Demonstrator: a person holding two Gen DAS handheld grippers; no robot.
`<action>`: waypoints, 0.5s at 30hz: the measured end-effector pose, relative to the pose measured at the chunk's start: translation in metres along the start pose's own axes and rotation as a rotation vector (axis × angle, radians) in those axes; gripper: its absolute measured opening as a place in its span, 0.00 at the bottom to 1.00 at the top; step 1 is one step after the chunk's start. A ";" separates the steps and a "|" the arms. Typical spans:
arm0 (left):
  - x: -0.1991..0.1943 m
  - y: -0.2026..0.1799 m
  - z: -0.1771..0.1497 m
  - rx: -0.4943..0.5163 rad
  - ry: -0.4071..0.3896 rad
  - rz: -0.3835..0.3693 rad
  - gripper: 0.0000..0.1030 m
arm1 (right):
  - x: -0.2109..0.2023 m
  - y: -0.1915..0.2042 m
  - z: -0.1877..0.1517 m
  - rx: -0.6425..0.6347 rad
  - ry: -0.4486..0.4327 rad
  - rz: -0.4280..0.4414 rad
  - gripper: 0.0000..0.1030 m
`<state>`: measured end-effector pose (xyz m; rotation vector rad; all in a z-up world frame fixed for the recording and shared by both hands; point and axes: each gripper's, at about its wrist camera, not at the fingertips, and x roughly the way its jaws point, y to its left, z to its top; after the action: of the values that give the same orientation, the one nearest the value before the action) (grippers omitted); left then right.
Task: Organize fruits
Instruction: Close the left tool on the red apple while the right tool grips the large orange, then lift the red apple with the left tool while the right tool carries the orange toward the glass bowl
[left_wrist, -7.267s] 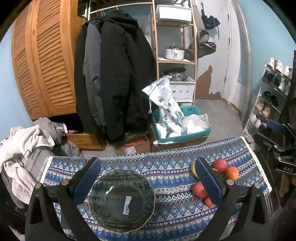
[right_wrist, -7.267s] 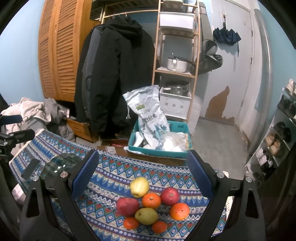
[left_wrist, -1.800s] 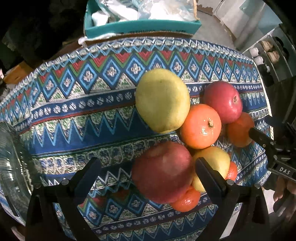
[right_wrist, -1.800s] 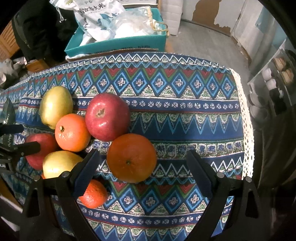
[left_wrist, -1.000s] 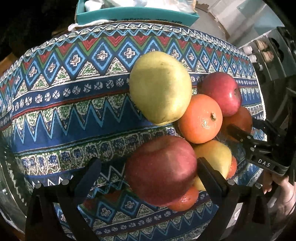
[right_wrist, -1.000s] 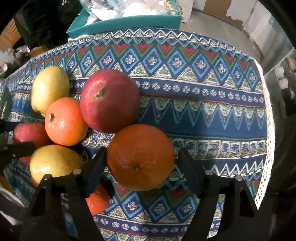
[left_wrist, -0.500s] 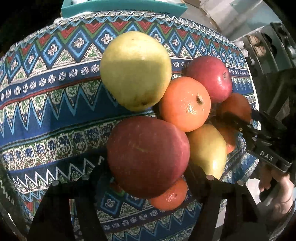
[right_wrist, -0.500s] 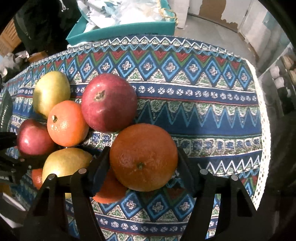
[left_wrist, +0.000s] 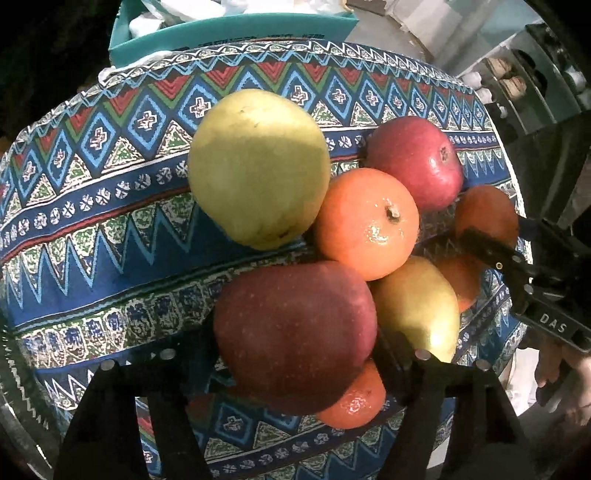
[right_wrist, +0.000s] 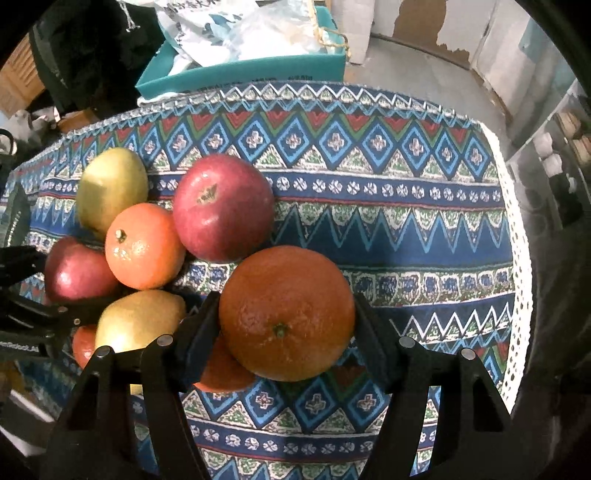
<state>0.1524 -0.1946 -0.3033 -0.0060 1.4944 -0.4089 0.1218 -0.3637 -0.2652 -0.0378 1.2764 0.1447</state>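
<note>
Writing: white letters "DAS" (left_wrist: 553, 323) on the body of the right gripper, seen at the right edge of the left wrist view; no other text can be read.
Left gripper (left_wrist: 295, 350): jaws narrowed and pressed on both sides of the dark red apple (left_wrist: 291, 332), at the near left of the fruit pile.
Right gripper (right_wrist: 286, 332): jaws clamped on the large orange (right_wrist: 286, 314), at the near right of the pile.
Fruit pile: a big yellow-green pear (left_wrist: 258, 166) at the far left, a shiny tangerine (left_wrist: 365, 221) touching it, a second red apple (left_wrist: 415, 162) at the far right, a smaller pear (left_wrist: 417, 306) and small tangerines tucked beneath.
Surface: patterned blue tablecloth (right_wrist: 406, 221) with a white lace edge at the right.
Container: teal bin (right_wrist: 243, 74) beyond the far table edge, holding white plastic bags (right_wrist: 240, 29).
</note>
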 end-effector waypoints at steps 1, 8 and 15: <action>0.001 -0.002 0.001 0.001 -0.003 0.004 0.73 | -0.001 0.001 0.001 -0.004 -0.005 -0.001 0.67; -0.012 0.010 -0.012 0.009 -0.049 0.054 0.73 | -0.012 0.014 0.007 -0.023 -0.044 -0.002 0.67; -0.042 0.019 -0.022 0.029 -0.124 0.080 0.73 | -0.032 0.030 0.016 -0.035 -0.097 0.003 0.67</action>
<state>0.1353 -0.1603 -0.2694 0.0506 1.3623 -0.3585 0.1248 -0.3354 -0.2287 -0.0588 1.1768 0.1695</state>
